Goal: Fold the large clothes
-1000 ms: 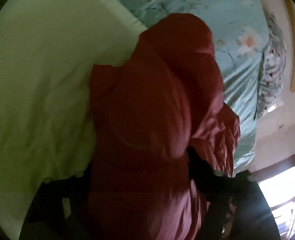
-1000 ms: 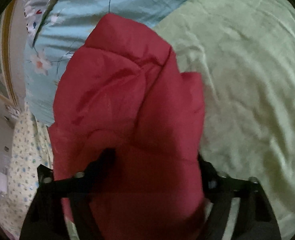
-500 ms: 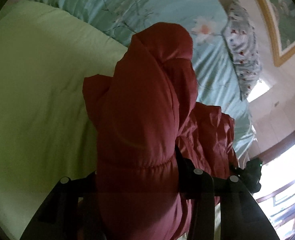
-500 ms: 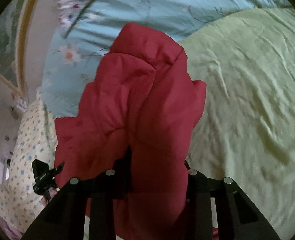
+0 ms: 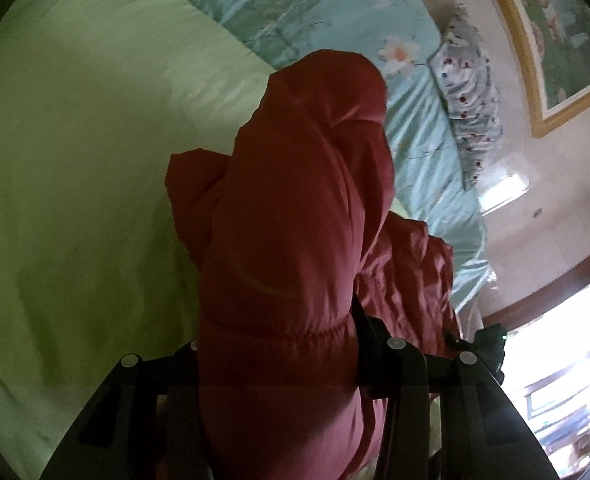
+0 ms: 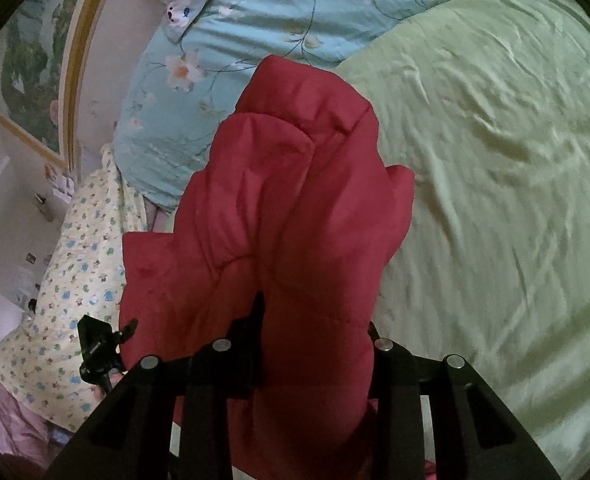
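**Red jacket lifted off the bed, gripped at both ends**

Since a second ago both grippers have narrowed onto the padded fabric and carried it up and away; more of the wall and pillow now shows behind it. No further closing in the last half second.

Left wrist view: green quilt [image 5: 95, 160] fills the left. Left gripper [image 5: 279, 344] clenched on the red jacket [image 5: 303, 208], a thick gathered fold bulging up between its jaws, elastic seam just above them. Jacket hangs clear over the quilt's edge. Right of it, blue floral bedspread [image 5: 335, 12], then a spotted pillow [image 5: 471, 100], a gold-framed picture [image 5: 543, 40], a bright window at far right.

Right wrist view: picture frame and yellow printed cloth [image 6: 75, 280] at left, the other gripper small at lower left. Right gripper [image 6: 315, 344] clamped on a jacket fold at centre. Green quilt spreads to the right.
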Demonstrator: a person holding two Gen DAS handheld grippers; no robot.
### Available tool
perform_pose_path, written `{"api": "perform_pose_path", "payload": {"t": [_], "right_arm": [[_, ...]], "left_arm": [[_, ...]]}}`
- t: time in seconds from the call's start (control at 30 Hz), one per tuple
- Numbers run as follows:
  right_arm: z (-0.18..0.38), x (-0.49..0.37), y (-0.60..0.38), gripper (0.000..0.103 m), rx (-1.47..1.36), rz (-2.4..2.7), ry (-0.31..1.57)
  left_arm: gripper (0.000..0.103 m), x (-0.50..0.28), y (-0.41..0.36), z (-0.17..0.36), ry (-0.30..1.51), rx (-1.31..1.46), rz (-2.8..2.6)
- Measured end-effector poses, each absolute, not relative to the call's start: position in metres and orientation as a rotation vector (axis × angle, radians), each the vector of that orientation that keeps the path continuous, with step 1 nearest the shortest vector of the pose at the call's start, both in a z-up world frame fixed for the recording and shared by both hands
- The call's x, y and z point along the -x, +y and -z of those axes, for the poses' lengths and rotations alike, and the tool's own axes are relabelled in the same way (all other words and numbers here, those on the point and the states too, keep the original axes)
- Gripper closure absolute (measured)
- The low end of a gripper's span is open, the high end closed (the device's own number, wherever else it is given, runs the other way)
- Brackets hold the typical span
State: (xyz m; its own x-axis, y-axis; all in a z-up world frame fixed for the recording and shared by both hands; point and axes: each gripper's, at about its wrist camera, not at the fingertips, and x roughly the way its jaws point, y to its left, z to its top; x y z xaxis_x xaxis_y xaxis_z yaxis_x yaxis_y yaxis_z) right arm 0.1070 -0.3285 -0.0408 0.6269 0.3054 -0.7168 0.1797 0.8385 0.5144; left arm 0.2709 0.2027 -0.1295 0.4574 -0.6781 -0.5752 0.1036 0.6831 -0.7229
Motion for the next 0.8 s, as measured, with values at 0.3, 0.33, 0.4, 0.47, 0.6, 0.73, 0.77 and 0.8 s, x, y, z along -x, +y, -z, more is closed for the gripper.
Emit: {"api": "perform_pose_path", "payload": {"t": [0.3, 0.33, 0.4, 0.47, 0.6, 0.73, 0.77, 0.8], "right_arm": [[0.060, -0.116, -0.333, 0.067, -0.557, 0.017, 0.893], [0.062, -0.115, -0.334, 0.065, -0.563, 0.023, 0.892], [0.067, -0.115, -0.337, 0.061, -0.575, 0.042, 0.886], [0.070, -0.115, -0.337, 0.057, -0.565, 0.062, 0.880], [0.071, -0.113, -0.334, 0.052, -0.528, 0.096, 0.867], [0.075, -0.108, -0.336, 0.044, -0.536, 0.116, 0.847], [0.076, -0.107, -0.337, 0.041, -0.541, 0.120, 0.843], [0.077, -0.105, -0.338, 0.038, -0.548, 0.123, 0.834]], "left_arm": [[0.053, -0.264, 0.198, 0.138, 1.004, 0.539, 0.362], [0.051, -0.263, 0.196, 0.139, 1.001, 0.526, 0.350], [0.047, -0.258, 0.190, 0.139, 0.987, 0.496, 0.319], [0.036, -0.253, 0.190, 0.141, 0.982, 0.487, 0.282], [0.030, -0.239, 0.186, 0.142, 0.965, 0.504, 0.240], [0.025, -0.213, 0.184, 0.132, 0.933, 0.488, 0.188], [0.023, -0.210, 0.181, 0.129, 0.931, 0.486, 0.178], [0.023, -0.204, 0.180, 0.126, 0.928, 0.484, 0.166]]}}
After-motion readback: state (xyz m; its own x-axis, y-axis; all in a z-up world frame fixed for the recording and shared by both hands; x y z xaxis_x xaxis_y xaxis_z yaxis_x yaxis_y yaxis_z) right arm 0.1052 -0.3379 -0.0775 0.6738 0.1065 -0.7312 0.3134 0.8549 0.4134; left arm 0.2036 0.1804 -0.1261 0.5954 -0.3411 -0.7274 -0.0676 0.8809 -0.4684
